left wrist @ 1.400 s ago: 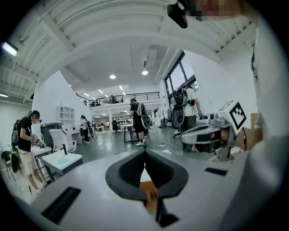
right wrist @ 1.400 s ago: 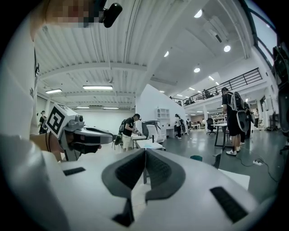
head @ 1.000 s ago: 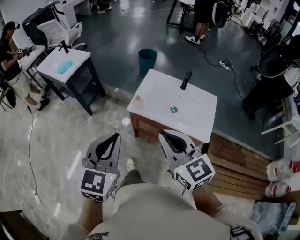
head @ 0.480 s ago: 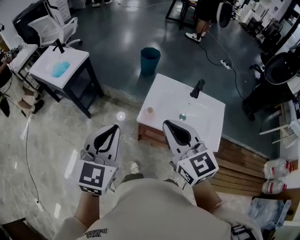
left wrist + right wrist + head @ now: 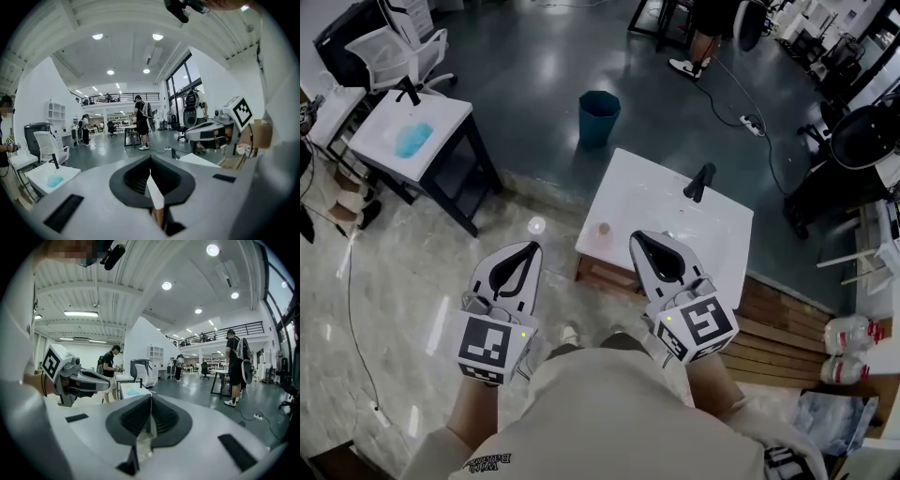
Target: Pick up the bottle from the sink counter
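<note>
A small pale bottle (image 5: pixel 604 228) stands upright near the left front corner of the white sink counter (image 5: pixel 633 192), which carries a black faucet (image 5: pixel 701 181). My left gripper (image 5: pixel 532 247) is shut and empty, held in the air to the left of the counter, short of the bottle. My right gripper (image 5: pixel 638 238) is also shut and empty, its tip over the counter's front edge, to the right of the bottle. In the left gripper view the jaws (image 5: pixel 150 160) meet with nothing between them. The right gripper view shows its jaws (image 5: pixel 150 399) the same way.
A blue bin (image 5: pixel 598 117) stands on the dark floor behind the counter. A white table (image 5: pixel 441 112) with a blue object and an office chair (image 5: pixel 398 47) are at the left. Wooden slats (image 5: pixel 778 323) and plastic bottles (image 5: pixel 848 336) lie at the right. A person (image 5: pixel 708 28) stands far back.
The sink counter has drawn nearer in the head view and now lies right at the gripper tips. Both grippers stay shut and side by side.
</note>
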